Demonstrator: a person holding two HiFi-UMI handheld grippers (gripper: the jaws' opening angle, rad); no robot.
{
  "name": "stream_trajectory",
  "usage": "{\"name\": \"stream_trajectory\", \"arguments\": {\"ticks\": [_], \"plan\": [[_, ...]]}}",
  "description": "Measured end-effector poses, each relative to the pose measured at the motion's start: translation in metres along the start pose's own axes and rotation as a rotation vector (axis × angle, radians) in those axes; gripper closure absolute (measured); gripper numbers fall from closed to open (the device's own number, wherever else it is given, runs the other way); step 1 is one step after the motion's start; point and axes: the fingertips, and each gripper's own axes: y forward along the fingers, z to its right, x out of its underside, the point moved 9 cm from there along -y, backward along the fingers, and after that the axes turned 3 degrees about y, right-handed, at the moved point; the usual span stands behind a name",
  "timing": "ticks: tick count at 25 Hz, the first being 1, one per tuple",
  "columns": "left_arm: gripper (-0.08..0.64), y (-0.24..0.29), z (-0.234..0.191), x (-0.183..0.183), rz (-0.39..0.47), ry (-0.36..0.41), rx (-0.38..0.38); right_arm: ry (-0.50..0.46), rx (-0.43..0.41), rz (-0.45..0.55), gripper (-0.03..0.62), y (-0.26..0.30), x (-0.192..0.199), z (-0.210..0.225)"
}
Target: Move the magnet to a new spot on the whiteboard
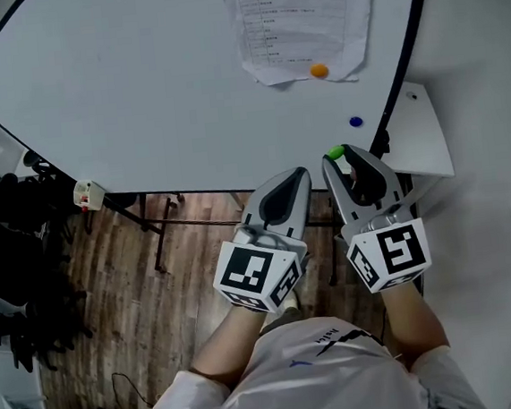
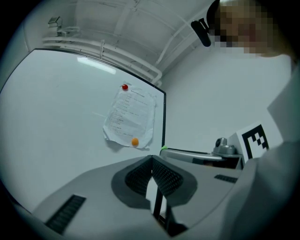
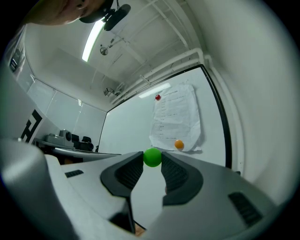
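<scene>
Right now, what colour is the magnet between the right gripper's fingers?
Green magnet; the right gripper view shows it best.

What I can't make out from here
The print on the paper sheet (image 1: 296, 20) is too small for me to read. The head view's top edge cuts off both the sheet and the whiteboard (image 1: 136, 85). In that view my right gripper (image 1: 341, 158) mostly hides the green magnet (image 1: 333, 153).
</scene>
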Motion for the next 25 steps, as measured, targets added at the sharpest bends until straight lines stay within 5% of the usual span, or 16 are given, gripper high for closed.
{"name": "stream_trajectory", "arguments": {"ticks": [25], "plan": [[0.549,0.044,-0.134,-0.008,0.033,-0.003,0.052,-0.199,0.140,0.048,0.463,0.151,0.003,-0.004]]}}
